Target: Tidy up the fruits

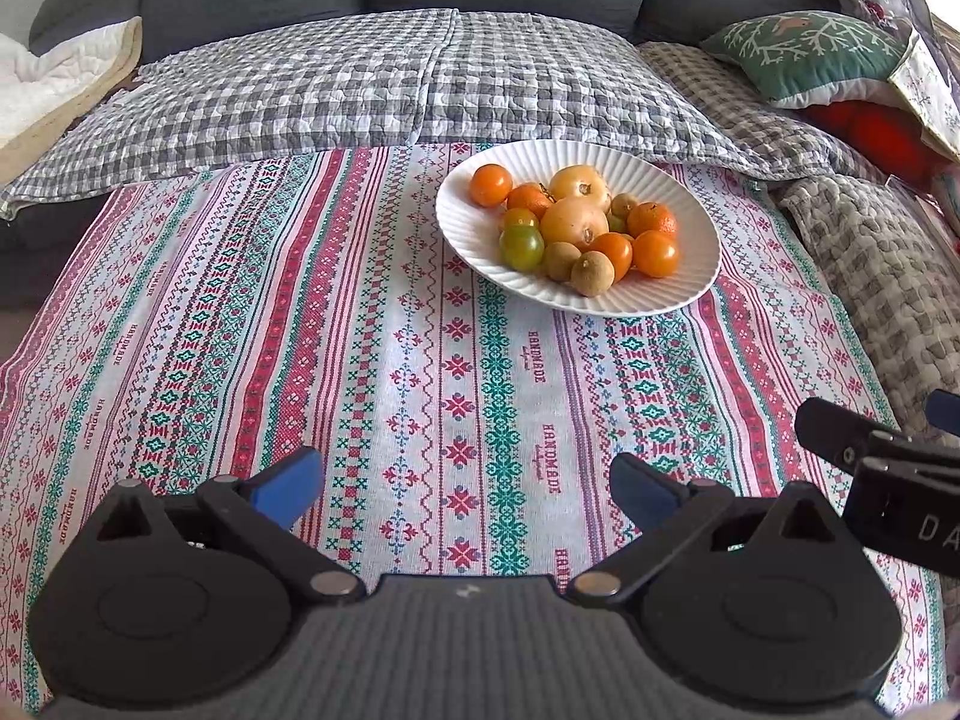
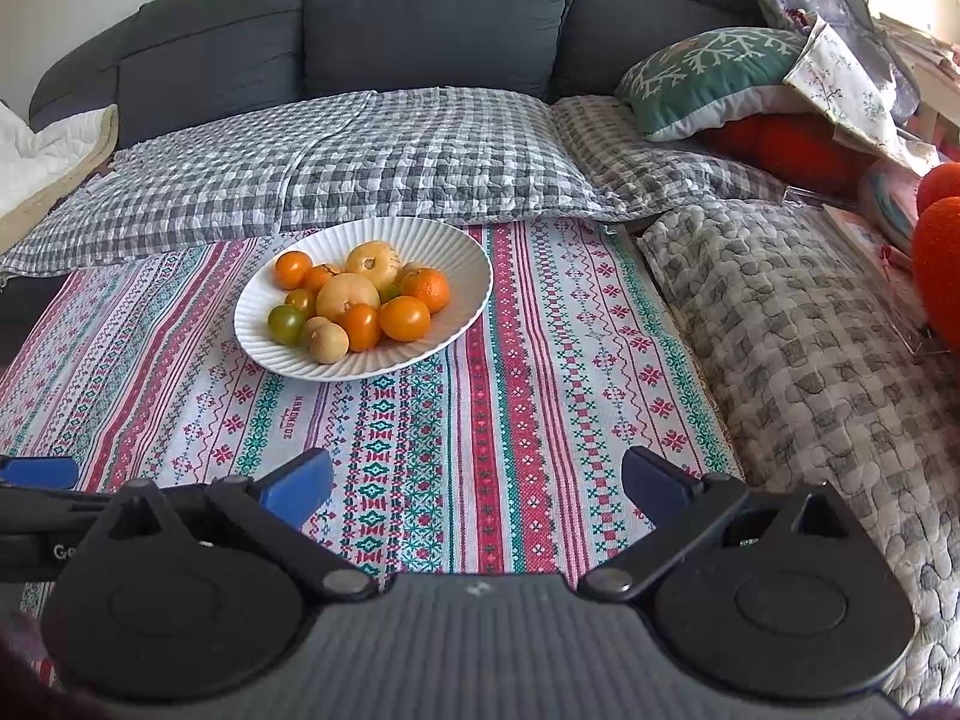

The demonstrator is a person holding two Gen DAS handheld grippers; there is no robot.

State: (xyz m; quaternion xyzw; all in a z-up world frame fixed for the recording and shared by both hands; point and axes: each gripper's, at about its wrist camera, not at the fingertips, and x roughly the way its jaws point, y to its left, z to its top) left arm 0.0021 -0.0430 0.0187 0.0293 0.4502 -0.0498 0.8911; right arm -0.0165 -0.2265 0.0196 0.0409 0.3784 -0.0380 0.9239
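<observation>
A white ribbed plate stands on a patterned tablecloth. It holds several fruits: orange tomatoes, mandarins, two yellow round fruits, a green tomato and brown longans. My left gripper is open and empty, well short of the plate. My right gripper is open and empty, nearer than the plate and to its right. The right gripper shows at the right edge of the left wrist view.
A grey sofa with a checked quilt lies behind the plate. A patterned blanket, a green cushion and orange items sit on the right.
</observation>
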